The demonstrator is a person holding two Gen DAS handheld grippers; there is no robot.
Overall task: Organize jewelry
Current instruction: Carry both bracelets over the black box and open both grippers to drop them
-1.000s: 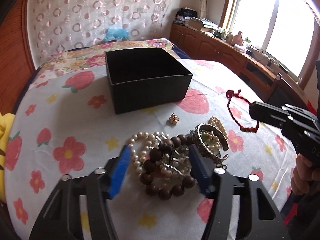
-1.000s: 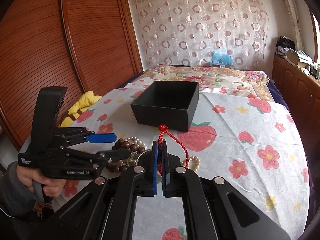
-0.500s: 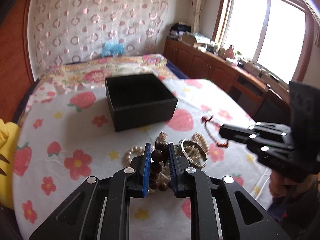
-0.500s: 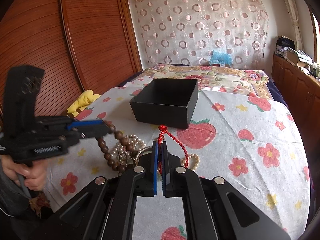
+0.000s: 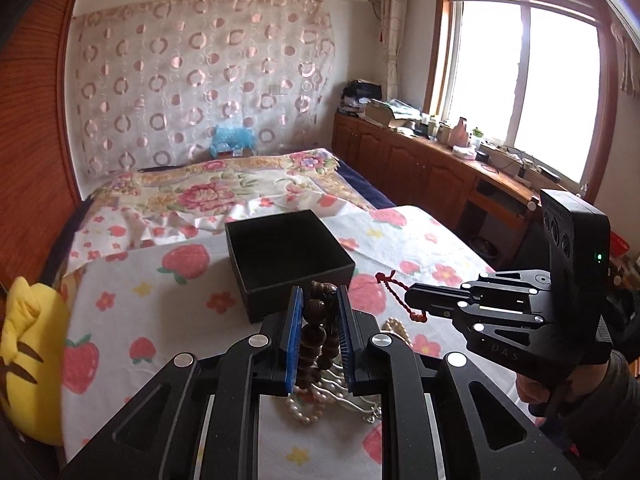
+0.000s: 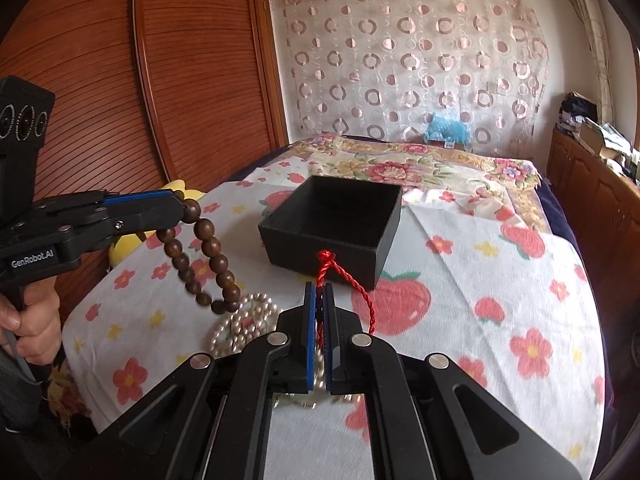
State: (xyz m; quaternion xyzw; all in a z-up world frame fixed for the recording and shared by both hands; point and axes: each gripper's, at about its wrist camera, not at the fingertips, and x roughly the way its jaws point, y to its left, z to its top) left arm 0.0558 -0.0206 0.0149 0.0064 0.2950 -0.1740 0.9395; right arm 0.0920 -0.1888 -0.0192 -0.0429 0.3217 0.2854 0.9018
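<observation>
My left gripper (image 5: 319,296) is shut on a brown wooden bead bracelet (image 5: 316,320). From the right wrist view the bracelet (image 6: 204,256) hangs in a loop from the left gripper (image 6: 180,210), above the table. My right gripper (image 6: 319,289) is shut on a red cord bracelet (image 6: 340,276), also visible in the left wrist view (image 5: 394,294). An open, empty black box (image 5: 288,256) stands just beyond both grippers, seen also in the right wrist view (image 6: 336,228). Pearl strands (image 6: 240,324) lie on the cloth below.
The table has a white cloth with strawberries and flowers (image 6: 500,300). A yellow plush toy (image 5: 28,360) sits at the left edge. A silver piece and pearls (image 5: 320,404) lie under the left gripper. A bed (image 5: 224,188) is behind, wooden cabinets (image 5: 420,168) at right.
My left gripper closed on the brown bead bracelet and lifted it clear of the pile, towards the black box. My right gripper stayed shut on the red cord.
</observation>
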